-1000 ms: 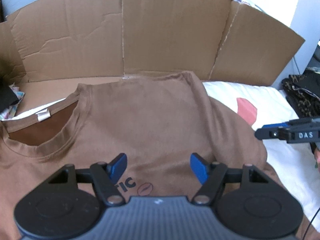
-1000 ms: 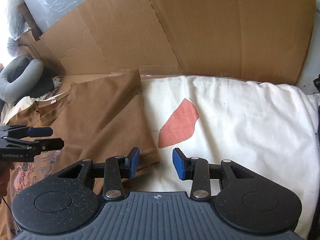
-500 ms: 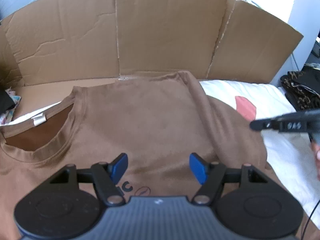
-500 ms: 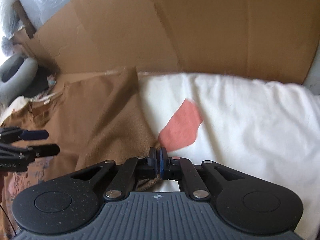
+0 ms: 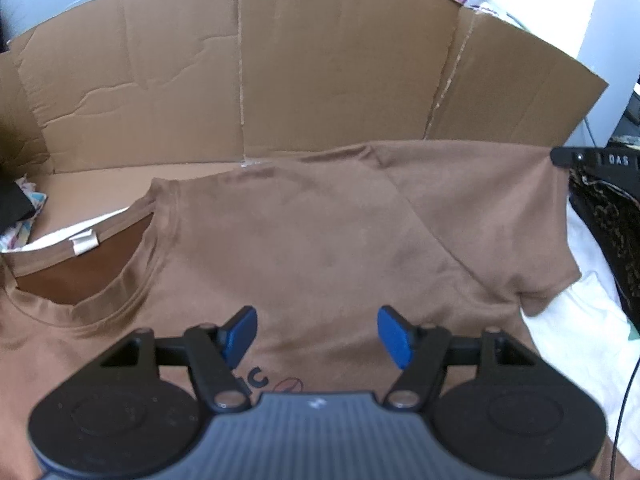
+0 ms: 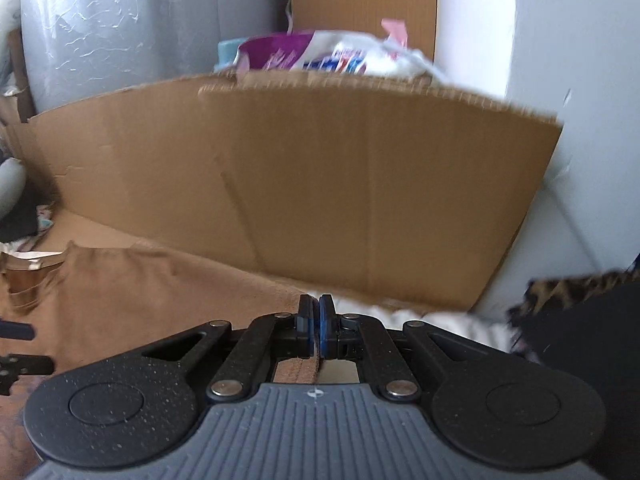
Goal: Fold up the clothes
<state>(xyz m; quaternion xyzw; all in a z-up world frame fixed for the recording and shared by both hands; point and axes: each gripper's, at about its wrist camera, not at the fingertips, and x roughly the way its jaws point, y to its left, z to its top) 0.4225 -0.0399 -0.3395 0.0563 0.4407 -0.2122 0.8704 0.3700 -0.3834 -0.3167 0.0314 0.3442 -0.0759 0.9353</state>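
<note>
A white sheet (image 5: 576, 320) covers the bed, and the brown T-shirt (image 5: 320, 240) lies spread directly on it.

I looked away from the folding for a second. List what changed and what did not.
The right gripper shut on the sleeve hem of the brown T-shirt and pulled the folded-in sleeve out to the right, covering the white sheet. The left gripper stays open over the chest; the cardboard wall is unchanged.
</note>
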